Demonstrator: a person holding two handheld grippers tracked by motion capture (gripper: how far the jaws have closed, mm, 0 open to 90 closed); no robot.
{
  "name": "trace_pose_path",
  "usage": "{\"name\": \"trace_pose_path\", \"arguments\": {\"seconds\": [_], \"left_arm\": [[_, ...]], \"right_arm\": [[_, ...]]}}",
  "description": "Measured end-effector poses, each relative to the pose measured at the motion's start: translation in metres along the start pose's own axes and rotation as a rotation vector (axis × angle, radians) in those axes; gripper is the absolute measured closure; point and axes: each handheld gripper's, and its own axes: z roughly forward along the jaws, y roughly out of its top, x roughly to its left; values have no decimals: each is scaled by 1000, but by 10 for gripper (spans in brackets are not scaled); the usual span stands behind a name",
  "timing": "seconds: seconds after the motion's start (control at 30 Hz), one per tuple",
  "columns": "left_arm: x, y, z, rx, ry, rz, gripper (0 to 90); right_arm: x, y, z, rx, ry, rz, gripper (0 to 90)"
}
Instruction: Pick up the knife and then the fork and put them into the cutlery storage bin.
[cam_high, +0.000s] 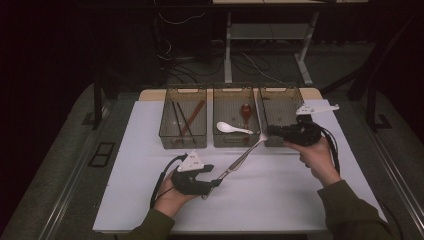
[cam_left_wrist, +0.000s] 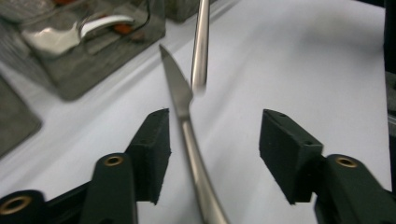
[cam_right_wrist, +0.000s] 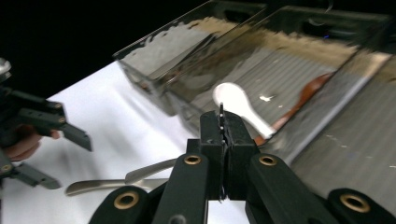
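Right gripper (cam_high: 272, 132) clenched on the tine end of a steel fork (cam_high: 240, 159), thin metal edge pinched between its pads in the right gripper view; it hangs just in front of the right-hand bin (cam_high: 280, 112). Left gripper (cam_high: 216, 181) released: pads stand apart either side of the fork's handle (cam_left_wrist: 189, 135) and do not press on it. The fork spans the gap between the two grippers above the white table (cam_high: 280, 200), tilted up toward the right. Risk as I judge it: the fork is now carried from one thin end alone, so the long handle can swing or twist out of the pinch and drop to the table. The handle could also catch on the left pads as it leaves. The middle bin (cam_high: 235, 117), with its white ceramic spoon (cam_high: 232, 128), sits close; a swinging end could strike its wall.
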Motion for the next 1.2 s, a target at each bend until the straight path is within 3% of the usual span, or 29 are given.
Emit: {"name": "trace_pose_path", "arguments": {"seconds": [0.3, 0.73, 1.0, 1.2], "left_arm": [[11, -25, -16, -19, 14, -22, 242], [12, -39, -26, -21, 68, -42, 4], [15, -38, -27, -38, 78, -48, 0], [13, -38, -26, -35, 67, -40, 0]], "right_arm": [[-28, 28, -29, -19, -97, -4, 879], [-65, 64, -71, -14, -249, -5, 880], [-87, 77, -82, -5, -336, 9, 880], [-99, 76, -69, 54, -364, 23, 879]]}}
